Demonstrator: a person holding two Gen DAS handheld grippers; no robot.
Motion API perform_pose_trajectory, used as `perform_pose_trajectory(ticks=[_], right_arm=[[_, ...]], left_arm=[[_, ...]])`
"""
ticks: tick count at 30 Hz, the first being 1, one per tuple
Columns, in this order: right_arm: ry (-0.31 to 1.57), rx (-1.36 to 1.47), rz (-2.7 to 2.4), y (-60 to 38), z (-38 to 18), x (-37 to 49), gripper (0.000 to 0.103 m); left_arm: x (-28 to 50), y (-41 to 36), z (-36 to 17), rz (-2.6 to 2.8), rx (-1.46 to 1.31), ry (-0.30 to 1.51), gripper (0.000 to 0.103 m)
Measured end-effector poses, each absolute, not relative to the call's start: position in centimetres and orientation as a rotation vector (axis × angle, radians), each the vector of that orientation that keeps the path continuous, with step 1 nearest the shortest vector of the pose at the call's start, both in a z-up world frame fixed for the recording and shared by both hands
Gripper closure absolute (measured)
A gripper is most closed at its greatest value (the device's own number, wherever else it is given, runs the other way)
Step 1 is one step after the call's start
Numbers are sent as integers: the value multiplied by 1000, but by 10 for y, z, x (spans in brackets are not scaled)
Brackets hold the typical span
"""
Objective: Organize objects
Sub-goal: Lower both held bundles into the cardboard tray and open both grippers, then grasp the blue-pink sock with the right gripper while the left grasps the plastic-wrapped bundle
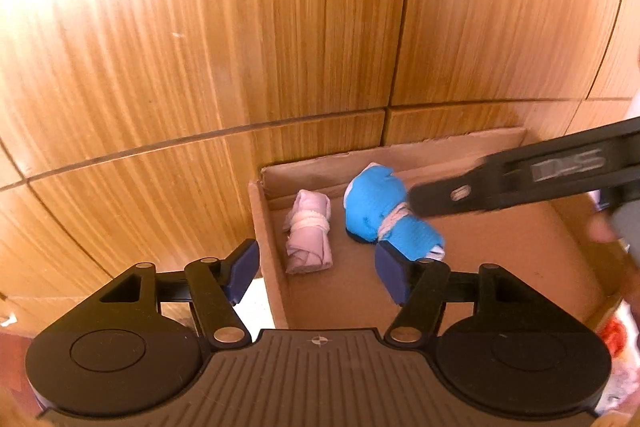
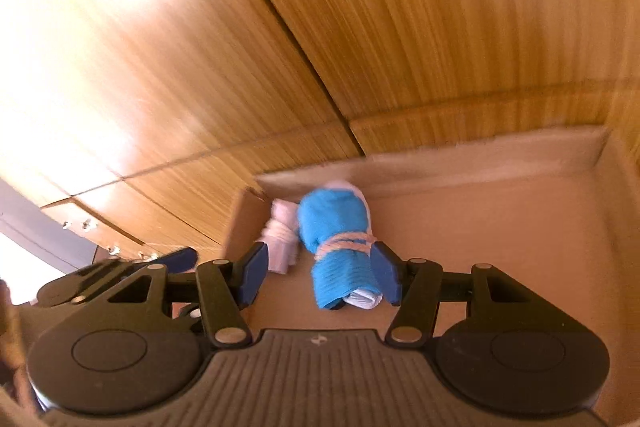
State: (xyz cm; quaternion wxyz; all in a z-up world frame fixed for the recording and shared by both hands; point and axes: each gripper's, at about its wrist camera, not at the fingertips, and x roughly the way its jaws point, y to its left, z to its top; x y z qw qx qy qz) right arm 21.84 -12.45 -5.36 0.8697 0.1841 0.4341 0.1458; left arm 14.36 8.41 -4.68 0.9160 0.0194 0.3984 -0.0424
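My right tongs [image 2: 318,277] stand wide over the blue roll [image 2: 340,247], which lies in the cardboard box [image 2: 520,227] near its far-left corner beside the pink roll [image 2: 280,247], long axis pointing away between my fingers; my left tongs [image 1: 316,273] hang wide, empty, nearby.

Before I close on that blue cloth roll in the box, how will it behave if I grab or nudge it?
The blue cloth roll looks soft, so the open right gripper would probably squash it, not slip. The string tie around its middle should keep it from unrolling. Nudged sideways, it may roll toward the pink roll beside it in the cardboard box.
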Motion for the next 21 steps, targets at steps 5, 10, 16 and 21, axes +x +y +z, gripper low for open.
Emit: perform_pose_trajectory(ticks=[5, 10, 16, 21], right_arm=[[636, 244, 349, -138, 16, 134, 8], [283, 106, 387, -157, 50, 51, 0], [430, 70, 316, -181, 10, -7, 1], [502, 17, 316, -162, -6, -2, 1]], left_arm=[[90, 82, -12, -89, 55, 713, 17], [8, 80, 20, -85, 72, 578, 1], [-55, 72, -4, -101, 76, 656, 1], [-82, 70, -42, -80, 75, 758, 1]])
